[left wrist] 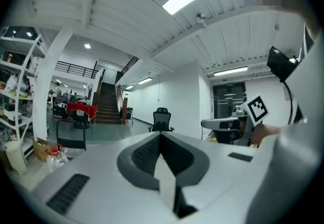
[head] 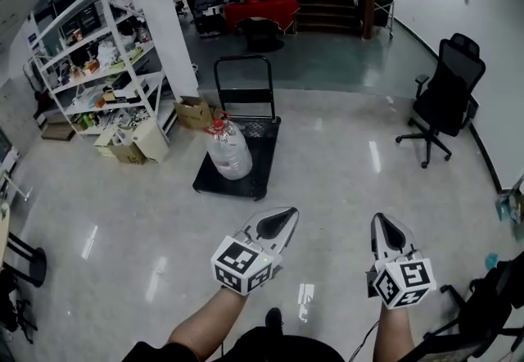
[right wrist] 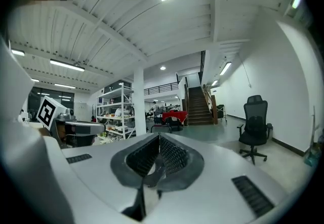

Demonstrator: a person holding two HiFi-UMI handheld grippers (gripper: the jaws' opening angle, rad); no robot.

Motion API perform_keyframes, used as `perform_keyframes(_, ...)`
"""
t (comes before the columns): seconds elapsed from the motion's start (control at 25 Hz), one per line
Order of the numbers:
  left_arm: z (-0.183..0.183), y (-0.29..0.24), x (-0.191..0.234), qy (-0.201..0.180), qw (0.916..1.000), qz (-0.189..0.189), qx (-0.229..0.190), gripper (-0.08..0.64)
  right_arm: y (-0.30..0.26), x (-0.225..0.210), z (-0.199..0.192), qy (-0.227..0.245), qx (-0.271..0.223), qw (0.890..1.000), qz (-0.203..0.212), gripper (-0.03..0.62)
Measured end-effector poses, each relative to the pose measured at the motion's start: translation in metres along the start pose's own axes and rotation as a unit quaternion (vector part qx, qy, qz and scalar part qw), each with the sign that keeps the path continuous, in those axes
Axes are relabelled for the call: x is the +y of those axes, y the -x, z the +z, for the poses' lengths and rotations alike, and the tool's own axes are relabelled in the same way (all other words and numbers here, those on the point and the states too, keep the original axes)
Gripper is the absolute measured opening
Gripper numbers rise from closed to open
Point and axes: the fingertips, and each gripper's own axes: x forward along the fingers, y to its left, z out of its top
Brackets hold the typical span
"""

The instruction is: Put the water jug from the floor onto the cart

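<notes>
The water jug (head: 228, 149) is seen standing on the left part of the cart (head: 260, 151), well ahead of both grippers. The left gripper (head: 278, 223) and right gripper (head: 388, 230) are held closed, with nothing gripped.

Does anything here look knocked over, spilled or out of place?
Nothing looks spilled or broken. The water jug stands cap-up, apparently on the cart, but toward the left edge of its platform rather than centred. Cardboard boxes sit loose on the floor beside the shelving, a bit untidy.
</notes>
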Motion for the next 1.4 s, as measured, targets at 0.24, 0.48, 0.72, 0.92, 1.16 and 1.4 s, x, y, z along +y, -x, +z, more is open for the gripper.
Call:
perform_keyframes(0.24, -0.006, 0.050, -0.080, 0.004, 0.9998, 0.020, -0.001, 0.002, 0.088, 0.005, -0.005, 0.023, -0.005, 0.999, 0.022, 0.003)
perform_keyframes(0.48, -0.021, 0.120, -0.124, 0.015, 0.9994, 0.029, 0.008, 0.002, 0.161, 0.039, -0.021, 0.006, 0.006, 1.000, 0.016, 0.003)
perform_keyframes(0.72, -0.044, 0.196, -0.165, 0.016, 0.9999, 0.004, -0.001, 0.002, 0.227, 0.095, -0.041, 0.019, 0.016, 1.000, -0.001, 0.003)
perform_keyframes(0.92, -0.063, 0.268, -0.184, 0.022, 0.9997, -0.011, 0.005, 0.002, 0.281, 0.156, -0.059, 0.011, 0.031, 0.999, -0.012, 0.003)
perform_keyframes(1.16, -0.065, 0.323, -0.243, 0.030, 0.9993, -0.021, 0.007, 0.002, 0.358, 0.186, -0.065, 0.007, 0.035, 0.999, -0.016, 0.003)
perform_keyframes(1.4, -0.065, 0.372, -0.322, 0.019, 0.9998, -0.009, 0.003, 0.002, 0.444, 0.200, -0.067, 0.015, 0.013, 1.000, 0.001, 0.003)
